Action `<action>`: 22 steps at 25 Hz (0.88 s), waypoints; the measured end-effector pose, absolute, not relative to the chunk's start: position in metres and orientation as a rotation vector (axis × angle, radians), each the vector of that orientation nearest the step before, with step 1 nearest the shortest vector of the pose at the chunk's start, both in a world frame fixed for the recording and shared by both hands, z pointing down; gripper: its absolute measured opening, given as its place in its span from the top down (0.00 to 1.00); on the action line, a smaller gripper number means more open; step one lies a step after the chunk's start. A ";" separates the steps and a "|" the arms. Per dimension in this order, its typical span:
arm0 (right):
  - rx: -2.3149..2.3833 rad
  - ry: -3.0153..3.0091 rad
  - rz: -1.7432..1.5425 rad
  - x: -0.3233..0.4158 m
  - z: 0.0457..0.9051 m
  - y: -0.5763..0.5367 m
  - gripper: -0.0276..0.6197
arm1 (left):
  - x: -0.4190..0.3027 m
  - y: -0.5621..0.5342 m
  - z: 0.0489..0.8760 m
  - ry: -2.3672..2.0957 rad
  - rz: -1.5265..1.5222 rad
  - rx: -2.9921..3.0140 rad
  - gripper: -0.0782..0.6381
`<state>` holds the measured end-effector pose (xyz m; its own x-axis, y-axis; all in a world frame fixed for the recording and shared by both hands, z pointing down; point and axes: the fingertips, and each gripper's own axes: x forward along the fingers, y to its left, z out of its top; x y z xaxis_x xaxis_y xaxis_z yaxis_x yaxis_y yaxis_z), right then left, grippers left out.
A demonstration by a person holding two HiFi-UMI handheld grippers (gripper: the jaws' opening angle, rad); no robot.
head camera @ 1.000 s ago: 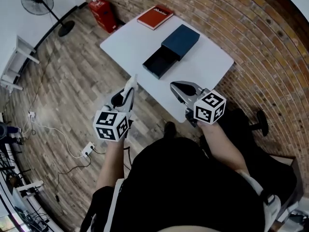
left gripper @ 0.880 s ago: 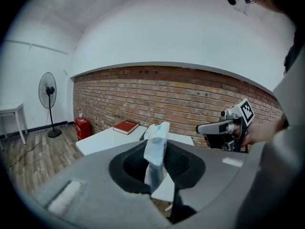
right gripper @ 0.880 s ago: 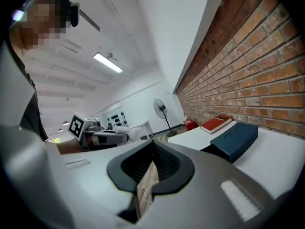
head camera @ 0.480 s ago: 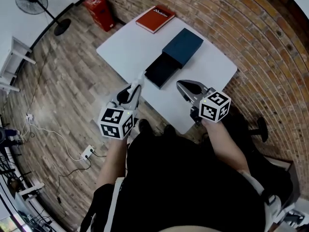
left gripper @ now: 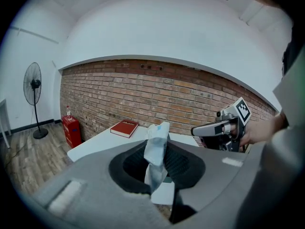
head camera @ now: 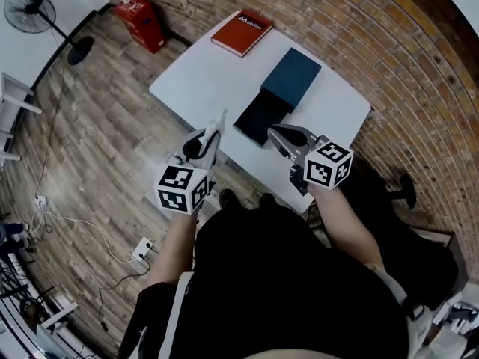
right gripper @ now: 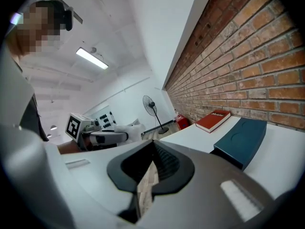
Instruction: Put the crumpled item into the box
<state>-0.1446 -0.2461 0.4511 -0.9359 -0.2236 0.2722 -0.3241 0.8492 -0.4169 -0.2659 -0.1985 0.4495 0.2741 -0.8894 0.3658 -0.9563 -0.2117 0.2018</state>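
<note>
A dark blue box lies on the white table [head camera: 202, 73], its sleeve [head camera: 293, 75] at the far side and its open drawer [head camera: 260, 117] toward me. My left gripper [head camera: 212, 136] is shut on a white crumpled item [head camera: 218, 122], just off the table's near left edge. In the left gripper view the crumpled item [left gripper: 157, 140] stands up between the jaws. My right gripper [head camera: 274, 132] is shut and holds nothing, its tip over the table next to the drawer's near end. The right gripper view shows the box sleeve [right gripper: 241, 140] ahead to the right.
A red book [head camera: 242, 30] lies at the table's far corner. On the wooden floor stand a red canister [head camera: 137, 22] and a fan [head camera: 31, 11]. A brick wall [head camera: 404, 66] runs behind the table. Cables and a power strip [head camera: 142, 251] lie at the left.
Both grippers have come closer to the table. The right gripper's tip now reaches beside the open drawer. The left gripper still holds the crumpled item.
</note>
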 end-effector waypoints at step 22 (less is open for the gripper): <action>0.743 -2.727 0.897 -0.054 0.509 -0.327 0.96 | -0.179 -0.328 0.521 -1.305 0.519 2.267 0.79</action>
